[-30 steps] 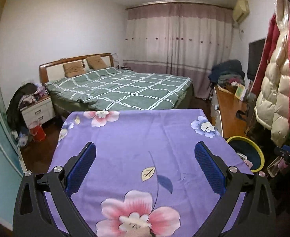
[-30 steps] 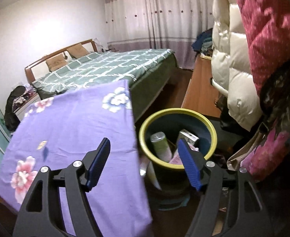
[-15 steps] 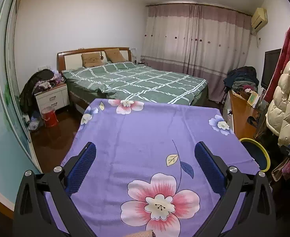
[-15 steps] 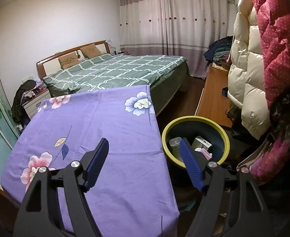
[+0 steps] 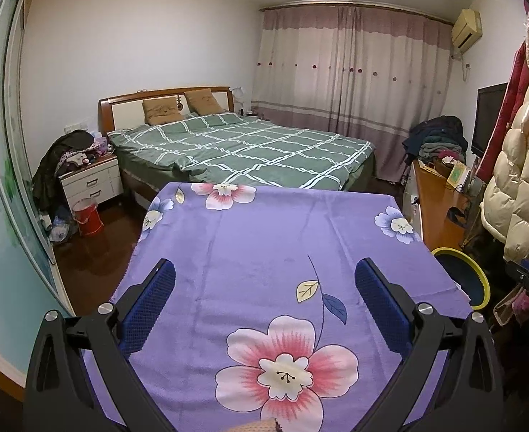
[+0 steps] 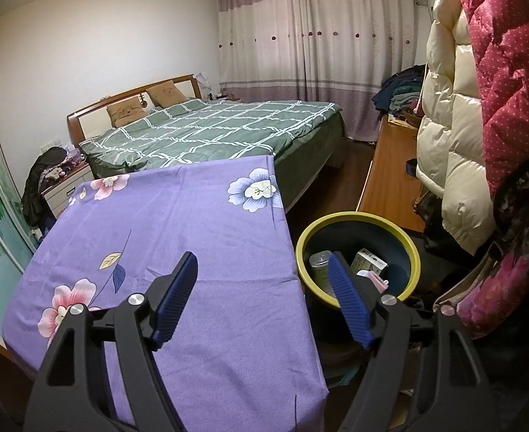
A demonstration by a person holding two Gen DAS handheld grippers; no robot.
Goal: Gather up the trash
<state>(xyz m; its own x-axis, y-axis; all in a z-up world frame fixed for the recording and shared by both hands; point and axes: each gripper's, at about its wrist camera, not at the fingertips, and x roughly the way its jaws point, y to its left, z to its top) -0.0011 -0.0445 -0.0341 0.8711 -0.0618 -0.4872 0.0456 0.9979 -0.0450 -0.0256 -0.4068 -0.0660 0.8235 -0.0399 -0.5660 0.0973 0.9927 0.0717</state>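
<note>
left wrist view: left gripper jaws spread, empty, over the purple floral cloth; no trash seen ahead of it, bin off to its right. risk: closing here would only snag cloth

right wrist view: right gripper jaws apart, nothing held; bin with trash just ahead-right, right finger overlapping its rim. risk: bumping and tipping it

Past the right gripper's right finger, the bin's near rim and part of its contents are hidden by that finger, so the carton and can inside are only partly seen and their labels cannot be read. Right of the left gripper, the bin is partly covered by the purple cloth.
</note>
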